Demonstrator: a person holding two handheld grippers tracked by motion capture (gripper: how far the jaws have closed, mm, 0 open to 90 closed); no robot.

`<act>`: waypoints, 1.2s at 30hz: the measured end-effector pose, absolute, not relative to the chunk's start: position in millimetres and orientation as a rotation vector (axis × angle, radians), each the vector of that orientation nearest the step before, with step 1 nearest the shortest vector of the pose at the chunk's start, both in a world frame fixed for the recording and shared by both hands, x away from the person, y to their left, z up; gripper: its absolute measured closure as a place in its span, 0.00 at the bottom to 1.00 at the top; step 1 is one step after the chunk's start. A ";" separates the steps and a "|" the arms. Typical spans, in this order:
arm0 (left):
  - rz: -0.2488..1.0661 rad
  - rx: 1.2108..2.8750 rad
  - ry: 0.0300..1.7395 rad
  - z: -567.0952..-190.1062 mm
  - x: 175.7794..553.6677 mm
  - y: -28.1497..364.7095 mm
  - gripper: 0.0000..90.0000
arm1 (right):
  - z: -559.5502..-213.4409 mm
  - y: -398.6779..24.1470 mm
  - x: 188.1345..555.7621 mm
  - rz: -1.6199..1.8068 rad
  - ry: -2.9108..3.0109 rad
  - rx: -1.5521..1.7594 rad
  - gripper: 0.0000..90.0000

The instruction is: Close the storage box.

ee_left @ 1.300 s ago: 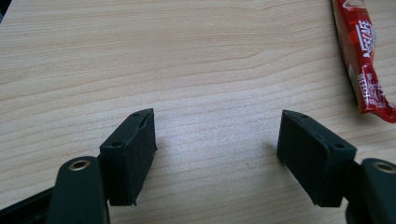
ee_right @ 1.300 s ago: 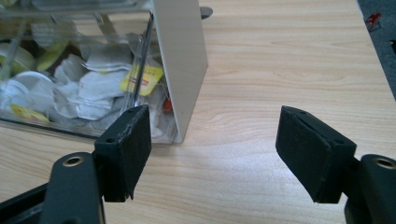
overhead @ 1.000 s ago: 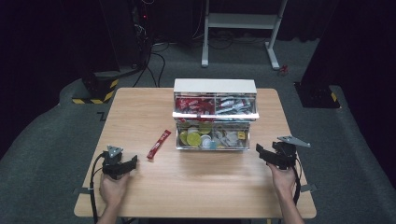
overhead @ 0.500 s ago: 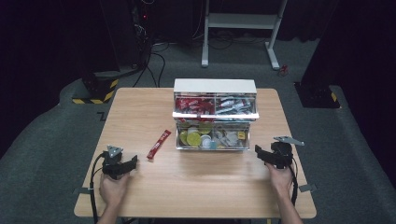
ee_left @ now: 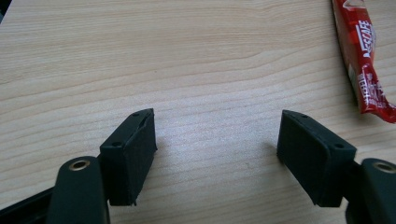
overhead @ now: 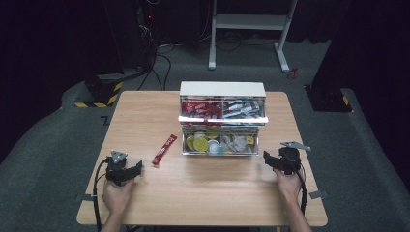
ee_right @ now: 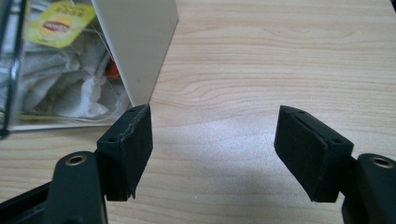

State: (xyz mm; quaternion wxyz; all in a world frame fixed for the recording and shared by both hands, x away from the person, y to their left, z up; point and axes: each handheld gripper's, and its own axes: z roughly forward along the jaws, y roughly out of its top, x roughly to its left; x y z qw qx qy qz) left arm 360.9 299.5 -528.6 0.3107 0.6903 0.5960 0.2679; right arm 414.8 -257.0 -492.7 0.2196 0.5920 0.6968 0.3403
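A: What is seen on the light wooden table?

B: A white two-tier organiser box with clear plastic drawers is placed near the middle, toward the far edge. Red and silver sachets are held in the upper tier; yellow round capsules and pale tea bags are seen in the lower drawer, which is pulled forward. A red Nescafé stick sachet is laid flat on the table just left of the lower drawer, apart from it.

A: Where is the left gripper found?

B: The left gripper is held low at the near-left part of the table, with the red sachet ahead and to its right. In the left gripper view its black jaws are spread wide over bare wood and nothing is gripped between them; the sachet is seen at the upper right of that view, clear of the jaws.

A: And the right gripper?

B: The right gripper is held at the near-right, just beside the box's right front corner. In the right gripper view its jaws are likewise parted and empty; the white side wall of the box and a yellow-tagged tea bag behind clear plastic are seen at the upper left.
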 end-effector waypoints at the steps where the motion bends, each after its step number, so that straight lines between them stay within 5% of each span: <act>1: 0.707 1.823 1.574 -528.6 360.9 299.5 0.32 | -493.9 -257.3 414.7 0.939 1.929 1.634 0.31; 36: 0.708 1.821 1.578 -528.6 360.6 299.3 0.32 | -522.9 -249.8 419.7 0.804 1.920 1.600 0.26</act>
